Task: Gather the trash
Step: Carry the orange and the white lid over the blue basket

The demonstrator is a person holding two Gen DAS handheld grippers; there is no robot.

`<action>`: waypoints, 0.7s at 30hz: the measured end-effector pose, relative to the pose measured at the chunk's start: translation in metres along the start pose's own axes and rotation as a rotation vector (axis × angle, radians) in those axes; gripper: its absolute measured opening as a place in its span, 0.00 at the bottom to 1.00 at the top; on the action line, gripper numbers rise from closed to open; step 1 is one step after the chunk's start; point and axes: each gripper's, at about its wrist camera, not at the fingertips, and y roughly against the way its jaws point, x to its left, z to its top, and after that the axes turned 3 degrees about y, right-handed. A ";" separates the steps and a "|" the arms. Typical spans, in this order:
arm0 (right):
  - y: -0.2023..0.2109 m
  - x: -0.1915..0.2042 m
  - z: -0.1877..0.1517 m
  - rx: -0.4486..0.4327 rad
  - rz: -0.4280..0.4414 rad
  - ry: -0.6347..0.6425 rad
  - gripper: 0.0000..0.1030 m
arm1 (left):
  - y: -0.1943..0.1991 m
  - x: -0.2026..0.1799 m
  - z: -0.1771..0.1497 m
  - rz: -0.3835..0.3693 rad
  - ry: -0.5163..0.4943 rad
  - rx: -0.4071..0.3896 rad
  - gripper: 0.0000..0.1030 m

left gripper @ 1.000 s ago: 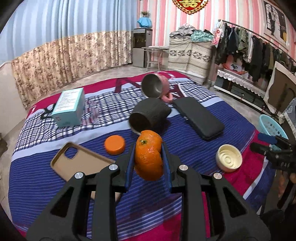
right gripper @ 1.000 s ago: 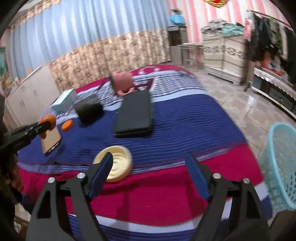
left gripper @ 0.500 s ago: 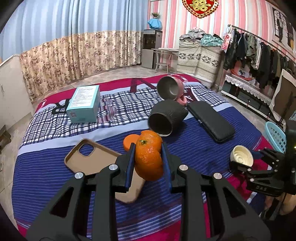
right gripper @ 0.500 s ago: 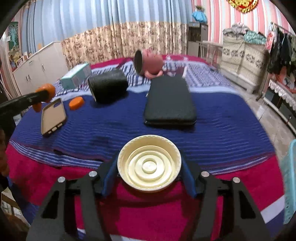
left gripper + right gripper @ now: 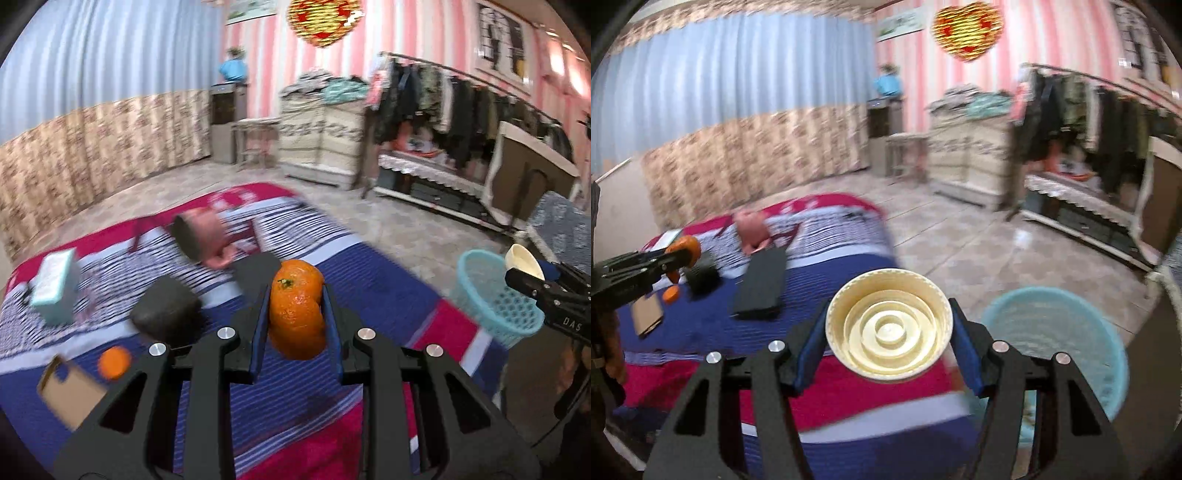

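Orange peel (image 5: 297,308): pinched upright between the jaws of the left gripper (image 5: 295,310), as it was a second ago; it now hangs over the near part of the bed (image 5: 369,295), not over the middle.
Cream lid (image 5: 889,325): clamped edge to edge in the jaws of the right gripper (image 5: 889,332). A second ago those jaws stood wide and empty, with the lid lying on the bed ahead of them; now the lid is lifted clear of the bedcover.
Blue basket (image 5: 1071,332): on the floor, just right of and beyond the right jaws, far closer than a second ago. In the left view it sits well to the right of the jaws, beside the lid.
Left on the bed: small orange cap (image 5: 115,362), phone case (image 5: 66,391), dark cup (image 5: 166,314), pink cup (image 5: 199,236), black case (image 5: 762,284), teal box (image 5: 55,288), all beyond and left of the jaws.
Meaning: both pickups look done; both hands seem to be carrying towards the basket, and dropping comes next.
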 end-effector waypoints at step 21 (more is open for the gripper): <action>0.038 -0.184 -0.063 -0.023 -0.338 -0.257 0.59 | -0.095 -0.230 0.005 -0.339 -0.219 0.019 0.26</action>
